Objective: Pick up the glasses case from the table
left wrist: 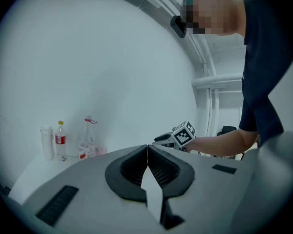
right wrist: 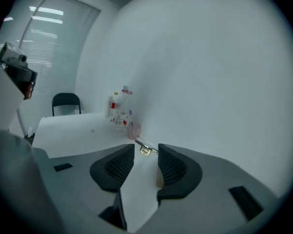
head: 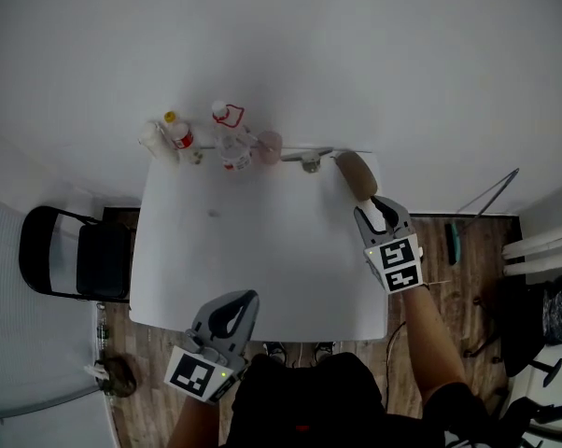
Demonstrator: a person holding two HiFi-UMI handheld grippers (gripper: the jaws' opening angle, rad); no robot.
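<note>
The tan glasses case (head: 358, 175) lies at the back right corner of the white table (head: 262, 250), its long side running toward me. My right gripper (head: 371, 209) hovers just in front of it, jaws parted with nothing between them. In the right gripper view only a tan sliver of the case (right wrist: 159, 179) shows beside the right jaw of my right gripper (right wrist: 146, 152). My left gripper (head: 245, 299) is at the table's front edge; in its own view the jaws of the left gripper (left wrist: 147, 147) meet, shut and empty.
Along the table's back edge stand two bottles (head: 179, 134) (head: 231, 140), a pink cup (head: 269, 145) and a small metallic object (head: 309, 161). A black chair (head: 71, 255) stands left of the table. The wall is close behind the table.
</note>
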